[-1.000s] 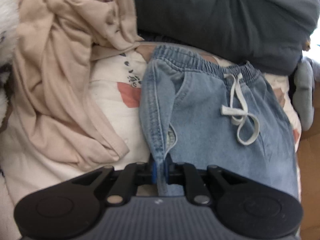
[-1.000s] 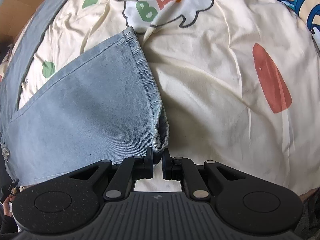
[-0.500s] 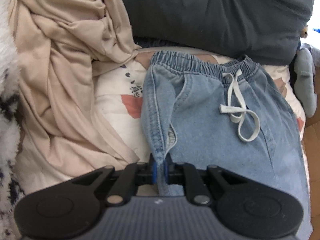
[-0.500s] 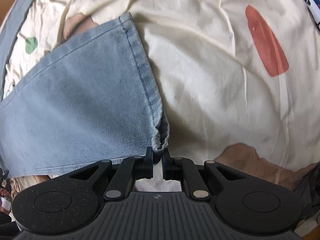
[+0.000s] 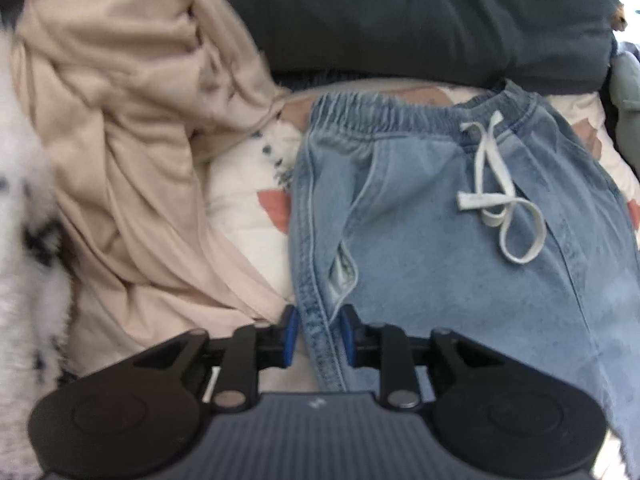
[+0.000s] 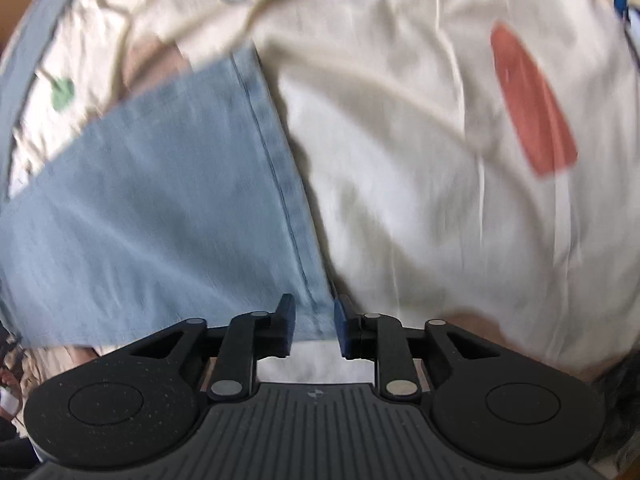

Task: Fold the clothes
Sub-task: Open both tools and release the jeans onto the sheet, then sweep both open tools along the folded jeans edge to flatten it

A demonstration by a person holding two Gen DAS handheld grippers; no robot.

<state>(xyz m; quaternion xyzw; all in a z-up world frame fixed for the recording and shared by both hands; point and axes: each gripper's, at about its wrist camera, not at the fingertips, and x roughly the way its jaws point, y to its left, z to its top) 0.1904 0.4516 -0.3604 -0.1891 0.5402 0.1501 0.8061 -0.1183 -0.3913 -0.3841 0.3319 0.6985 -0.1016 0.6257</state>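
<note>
Left wrist view: the left claw (image 5: 316, 334) stands spread astride the side seam of the denim trousers (image 5: 460, 216), which lie waistband-up on the printed bedsheet (image 5: 244, 192) beside a beige garment (image 5: 132, 140). Right wrist view: the right claw (image 6: 315, 326) is likewise spread around the trouser-leg hem (image 6: 280, 184), gripping nothing. Judged step: a release or a re-grip; either way both edges lie between the fingers.

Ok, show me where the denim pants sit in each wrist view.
Left wrist: denim pants fill centre and right, waistband up top, side seam between the open left claw.
Right wrist: a pant leg at left, hem corner between the open right claw.
Shared landmark: the cream printed bedsheet.
</note>
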